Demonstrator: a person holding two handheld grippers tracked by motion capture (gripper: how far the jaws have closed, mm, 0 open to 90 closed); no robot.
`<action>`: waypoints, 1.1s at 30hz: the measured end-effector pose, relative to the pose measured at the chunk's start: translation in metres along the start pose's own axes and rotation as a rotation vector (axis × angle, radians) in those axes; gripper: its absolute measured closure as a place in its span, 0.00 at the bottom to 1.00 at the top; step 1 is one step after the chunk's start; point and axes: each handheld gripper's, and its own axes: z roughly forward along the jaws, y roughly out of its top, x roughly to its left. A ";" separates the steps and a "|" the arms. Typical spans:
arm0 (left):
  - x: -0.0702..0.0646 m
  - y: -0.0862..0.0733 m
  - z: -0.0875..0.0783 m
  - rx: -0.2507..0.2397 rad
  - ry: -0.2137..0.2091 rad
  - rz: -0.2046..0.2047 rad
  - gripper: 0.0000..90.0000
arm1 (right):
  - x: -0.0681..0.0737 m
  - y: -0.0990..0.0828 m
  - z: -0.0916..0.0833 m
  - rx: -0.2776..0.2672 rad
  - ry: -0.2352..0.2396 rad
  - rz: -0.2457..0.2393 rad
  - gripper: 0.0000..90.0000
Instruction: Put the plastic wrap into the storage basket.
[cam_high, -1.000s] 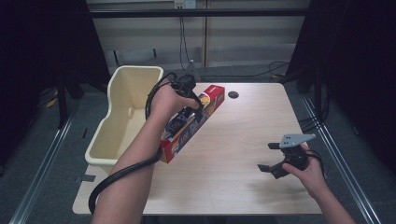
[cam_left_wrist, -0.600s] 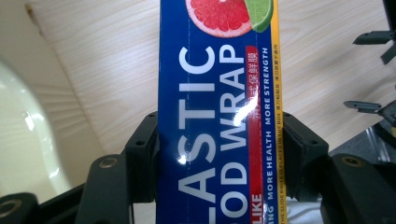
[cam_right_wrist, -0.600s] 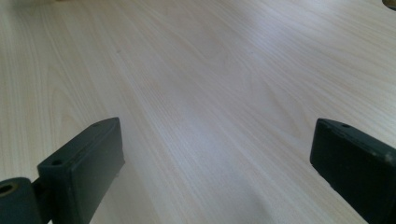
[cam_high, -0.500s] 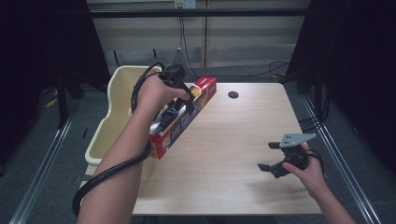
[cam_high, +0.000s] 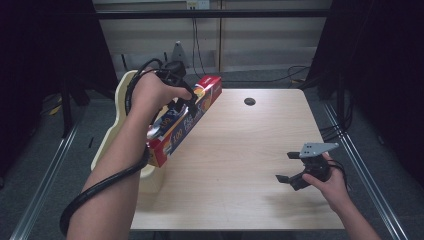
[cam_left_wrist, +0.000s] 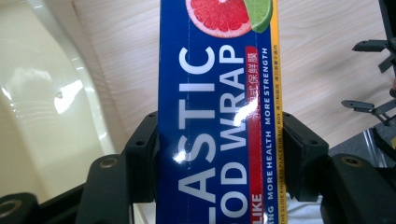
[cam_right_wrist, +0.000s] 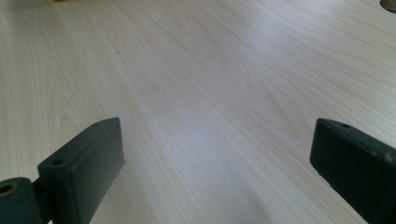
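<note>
Left gripper view: plastic wrap box clamped btwn jaws; right gripper jaws apart

Left of the frame's centre, the left gripper is clamped across a long plastic wrap box, red-edged with a blue face, which slants from the lower left up to the upper right, lifted clear above the left edge of the light wooden table. Behind and under the forearm, at the far left side of the table, stands a cream plastic tub, and a thick black cable loops down from that gripper along the arm. In the lower right of the frame the right gripper hangs low over the tabletop with its jaws apart and nothing between them, while a small dark hole marks the table near its far edge.
</note>
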 end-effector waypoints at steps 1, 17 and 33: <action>0.001 0.000 -0.001 0.000 0.001 -0.003 0.46 | 0.000 0.000 0.000 0.000 0.000 -0.001 0.03; 0.018 -0.011 -0.025 -0.030 0.036 -0.050 0.46 | 0.001 0.001 0.001 0.003 0.005 -0.002 0.03; 0.035 -0.023 -0.040 -0.047 0.038 -0.109 0.46 | 0.001 0.000 0.002 0.005 0.002 -0.012 0.03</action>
